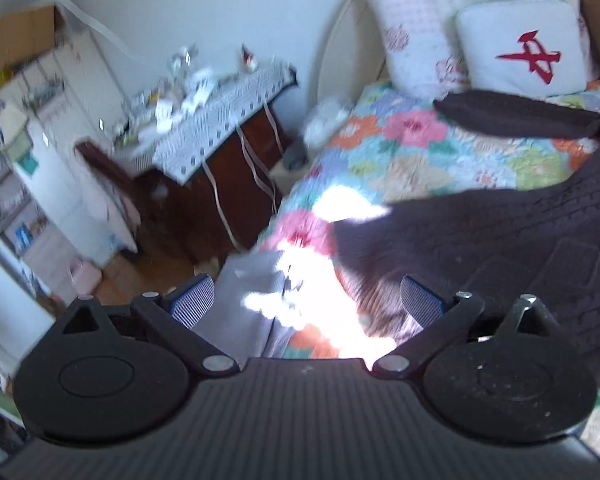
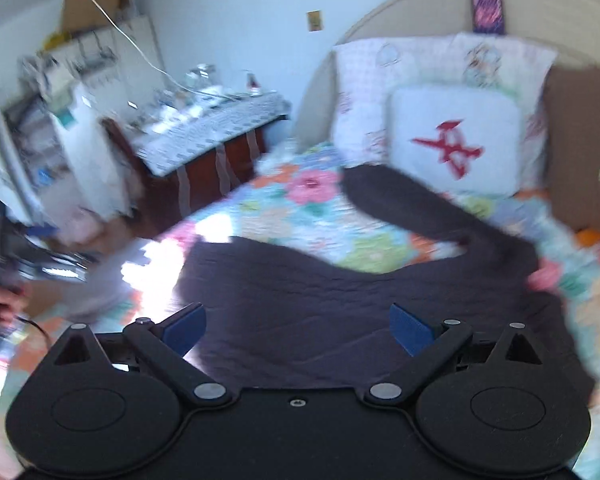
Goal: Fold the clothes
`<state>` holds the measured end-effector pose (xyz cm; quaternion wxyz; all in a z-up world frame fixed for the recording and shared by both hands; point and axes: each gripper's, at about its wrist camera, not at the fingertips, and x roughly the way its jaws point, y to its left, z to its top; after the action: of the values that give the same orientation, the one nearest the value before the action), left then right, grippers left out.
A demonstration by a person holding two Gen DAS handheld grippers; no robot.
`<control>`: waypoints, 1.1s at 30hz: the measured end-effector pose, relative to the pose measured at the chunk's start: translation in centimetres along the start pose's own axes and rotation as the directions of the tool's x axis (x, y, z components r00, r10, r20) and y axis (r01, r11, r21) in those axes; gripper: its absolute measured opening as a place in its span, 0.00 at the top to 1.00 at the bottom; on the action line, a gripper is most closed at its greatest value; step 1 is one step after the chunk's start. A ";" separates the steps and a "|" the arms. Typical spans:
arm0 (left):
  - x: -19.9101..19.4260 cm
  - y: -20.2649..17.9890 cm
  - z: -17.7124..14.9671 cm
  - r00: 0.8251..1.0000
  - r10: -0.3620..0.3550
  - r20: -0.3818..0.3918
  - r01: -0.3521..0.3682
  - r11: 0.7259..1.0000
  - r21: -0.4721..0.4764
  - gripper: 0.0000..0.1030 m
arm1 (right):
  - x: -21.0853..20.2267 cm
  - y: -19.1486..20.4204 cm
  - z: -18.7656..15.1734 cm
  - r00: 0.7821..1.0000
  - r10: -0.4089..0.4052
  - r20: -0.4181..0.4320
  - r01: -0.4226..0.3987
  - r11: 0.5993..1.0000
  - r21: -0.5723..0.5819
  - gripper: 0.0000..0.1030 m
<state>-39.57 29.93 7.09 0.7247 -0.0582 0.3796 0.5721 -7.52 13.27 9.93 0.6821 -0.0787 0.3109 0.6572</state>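
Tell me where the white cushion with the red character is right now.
The white cushion stands at the head of the bed, leaning on the floral pillow below the arched headboard. The dark sweater's sleeve reaches toward it across the floral quilt.

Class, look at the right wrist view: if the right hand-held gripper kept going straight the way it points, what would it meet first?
Most likely the dark knitted sweater spread on the bed; the open right hand-held gripper points down at it. Blur makes depth uncertain.

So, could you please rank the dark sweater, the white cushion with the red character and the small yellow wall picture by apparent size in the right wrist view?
1. Dark sweater, though it lies nearest the camera.
2. White cushion.
3. Yellow wall picture.
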 end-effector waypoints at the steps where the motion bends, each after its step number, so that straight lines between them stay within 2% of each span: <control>1: 0.1 0.9 -0.3 1.000 -0.013 -0.016 0.012 1.000 -0.008 0.01 | -0.2 0.0 0.0 0.998 0.063 0.005 -0.063 0.998 0.029 0.03; 3: 0.7 2.0 -1.2 0.997 -0.050 -0.064 0.049 0.999 -0.012 0.01 | 0.1 0.3 -0.2 0.989 0.151 -0.010 -0.150 0.986 0.068 0.03; 5: 2.2 1.9 -2.3 0.986 -0.117 -0.119 0.115 0.993 -0.025 0.01 | 2.1 1.2 -0.8 0.986 0.161 -0.047 -0.158 0.986 0.059 0.05; 6: 3.1 1.5 -2.9 0.975 -0.168 -0.144 0.164 0.986 -0.035 0.01 | 3.1 1.8 -1.1 0.985 0.161 -0.067 -0.158 0.986 0.052 0.09; 8: 5.0 0.3 -4.4 0.943 -0.290 -0.164 0.283 0.957 -0.067 0.03 | 5.8 2.8 -2.1 0.981 0.156 -0.113 -0.152 0.987 0.046 0.14; 9: 6.0 -0.6 -5.1 0.927 -0.336 -0.166 0.324 0.941 -0.096 0.05 | 7.6 3.3 -2.9 0.978 0.150 -0.142 -0.144 0.988 0.050 0.26; 10: 7.0 -1.4 -5.8 0.912 -0.375 -0.165 0.356 0.925 -0.133 0.06 | 9.5 4.0 -3.7 0.976 0.128 -0.176 -0.122 0.991 0.046 0.42; 11: 8.0 -2.2 -6.4 0.896 -0.410 -0.168 0.383 0.907 -0.172 0.10 | 11.1 4.9 -4.9 0.974 0.099 -0.205 -0.098 0.995 0.017 0.51; 12: 8.9 -3.0 -6.9 0.885 -0.432 -0.175 0.399 0.896 -0.197 0.14 | 12.7 5.8 -6.2 0.971 0.069 -0.229 -0.075 0.997 -0.019 0.68; 13: 9.8 -3.7 -7.4 0.875 -0.449 -0.183 0.410 0.886 -0.215 0.15 | 13.9 6.7 -7.4 0.966 0.048 -0.252 -0.065 0.996 -0.061 0.77; 16: 12.1 -5.2 -8.2 0.864 -0.467 -0.187 0.419 0.874 -0.246 0.15 | 16.5 8.7 -10.5 0.954 -0.001 -0.299 -0.051 0.985 -0.166 0.77; 19: 14.7 -5.6 -8.4 0.865 -0.461 -0.195 0.396 0.869 -0.296 0.14 | 17.7 8.9 -11.8 0.943 0.018 -0.333 -0.086 0.978 -0.191 0.73; 21: 15.8 -5.4 -8.7 0.842 -0.503 -0.194 0.418 0.837 -0.354 0.16 | 18.1 8.3 -12.0 0.940 0.019 -0.342 -0.086 0.980 -0.182 0.66; 22: 16.3 -5.2 -8.8 0.828 -0.527 -0.190 0.432 0.817 -0.383 0.20 | 18.2 8.1 -12.0 0.940 0.015 -0.340 -0.082 0.979 -0.184 0.64; 23: 16.7 -5.2 -8.8 0.810 -0.557 -0.182 0.454 0.793 -0.405 0.47 | 18.2 7.9 -12.1 0.943 0.013 -0.331 -0.080 0.979 -0.188 0.62; 24: 17.0 -5.4 -8.6 0.793 -0.580 -0.187 0.472 0.779 -0.414 0.70 | 18.2 7.5 -12.1 0.947 0.015 -0.320 -0.077 0.980 -0.183 0.58; 25: 17.1 -5.8 -8.4 0.791 -0.579 -0.197 0.473 0.783 -0.403 0.72 | 18.2 7.1 -12.1 0.951 0.017 -0.309 -0.074 0.982 -0.174 0.51; 28: 16.4 -7.3 -7.0 0.827 -0.534 -0.177 0.473 0.830 -0.296 0.82 | 18.7 5.7 -12.2 0.956 0.023 -0.293 -0.061 0.991 -0.122 0.50; 29: 16.0 -7.8 -6.5 0.838 -0.519 -0.168 0.471 0.844 -0.256 0.83 | 19.0 5.3 -12.4 0.958 0.002 -0.288 -0.037 0.993 -0.116 0.50; 31: 15.1 -8.6 -5.5 0.860 -0.489 -0.149 0.463 0.868 -0.177 0.83 | 19.4 5.2 -12.3 0.966 -0.104 -0.239 0.074 0.989 -0.131 0.50; 32: 14.7 -9.0 -5.2 0.869 -0.474 -0.140 0.458 0.879 -0.134 0.83 | 19.5 5.1 -12.1 0.968 -0.130 -0.215 0.107 0.988 -0.115 0.50; 33: 14.3 -9.3 -5.0 0.877 -0.461 -0.134 0.451 0.887 -0.104 0.83 | 19.7 5.2 -11.7 0.972 -0.117 -0.202 0.102 0.991 -0.086 0.50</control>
<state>-33.05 35.41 -8.54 0.8049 -0.2154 0.3899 0.3920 -17.29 24.58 -8.22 0.6779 -0.1889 0.3504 0.6180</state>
